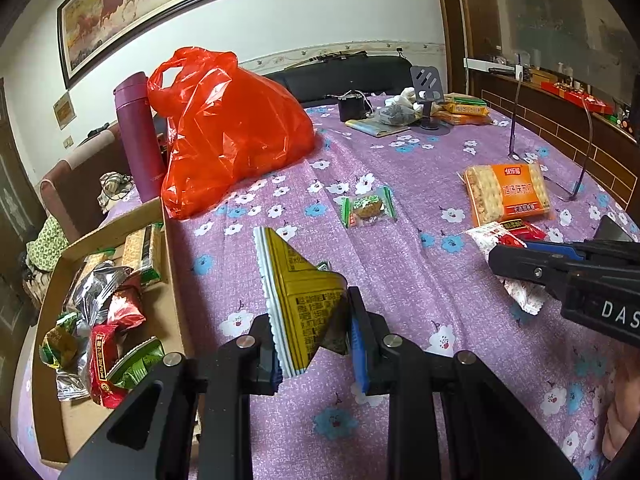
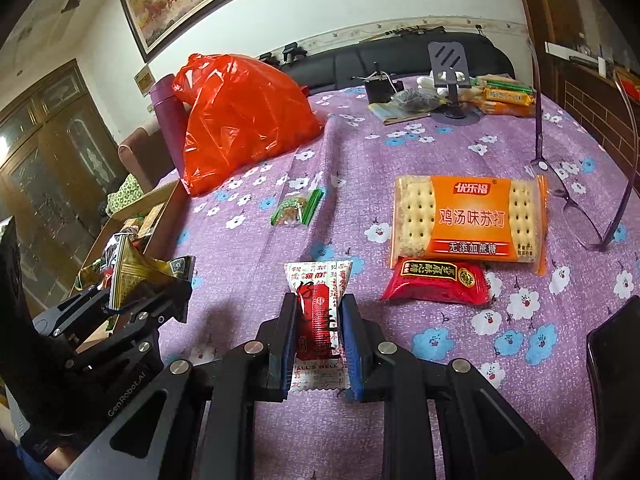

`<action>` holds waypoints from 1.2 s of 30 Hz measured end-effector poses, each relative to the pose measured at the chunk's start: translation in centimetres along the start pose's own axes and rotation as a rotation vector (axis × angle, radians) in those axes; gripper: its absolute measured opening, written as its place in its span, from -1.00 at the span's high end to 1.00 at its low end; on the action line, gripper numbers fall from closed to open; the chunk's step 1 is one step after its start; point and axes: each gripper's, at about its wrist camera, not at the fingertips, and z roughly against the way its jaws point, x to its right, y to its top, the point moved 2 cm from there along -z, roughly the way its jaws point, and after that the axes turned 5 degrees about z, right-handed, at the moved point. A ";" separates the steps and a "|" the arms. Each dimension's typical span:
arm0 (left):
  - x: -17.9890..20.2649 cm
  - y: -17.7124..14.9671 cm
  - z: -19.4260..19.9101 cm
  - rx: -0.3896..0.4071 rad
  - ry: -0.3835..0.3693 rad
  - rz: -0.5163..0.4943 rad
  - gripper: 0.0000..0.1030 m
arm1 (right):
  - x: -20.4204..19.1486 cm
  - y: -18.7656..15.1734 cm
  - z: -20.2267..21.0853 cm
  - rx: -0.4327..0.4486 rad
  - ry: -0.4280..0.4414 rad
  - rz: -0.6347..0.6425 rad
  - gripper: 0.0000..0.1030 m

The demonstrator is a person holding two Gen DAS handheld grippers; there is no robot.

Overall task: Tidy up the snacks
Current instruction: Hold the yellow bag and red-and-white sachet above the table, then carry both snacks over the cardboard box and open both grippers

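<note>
The left gripper (image 1: 316, 340) had its jaws pinching a yellow-gold snack packet (image 1: 304, 300), held up off the purple floral cloth of the counter (image 1: 400, 300). In the right wrist view the same packet (image 2: 136, 276) stuck out of the left gripper (image 2: 160, 296) at the left edge of the frame. The right gripper (image 2: 318, 340) had its jaws closed on a red-and-white snack packet (image 2: 318, 304), whose serrated lower edge hung between the jaws just above the cloth.

Just left of the left gripper sat a cardboard box (image 1: 176, 280) at the counter's edge, holding a heap of wrapped snacks (image 1: 104, 320) in silver, red and green.

Beyond the right gripper, a red packet (image 2: 438, 284) lay flat on the cloth, touching the near edge of an orange cracker pack (image 2: 468, 220). To their left, apart from both, lay a small green-edged sweet (image 2: 296, 208). A pair of glasses (image 2: 576, 200) rested to the right of the crackers.

Farther back, a red plastic bag (image 1: 228, 128) slumped beside a purple flask (image 1: 138, 140). At the counter's far side stood a phone stand (image 1: 430, 96), with more orange snack packs (image 1: 464, 110) next to it.
</note>
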 end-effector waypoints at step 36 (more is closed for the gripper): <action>-12.2 -1.0 5.3 0.063 0.077 0.233 0.50 | -2.9 0.3 3.6 0.086 0.103 -0.051 0.55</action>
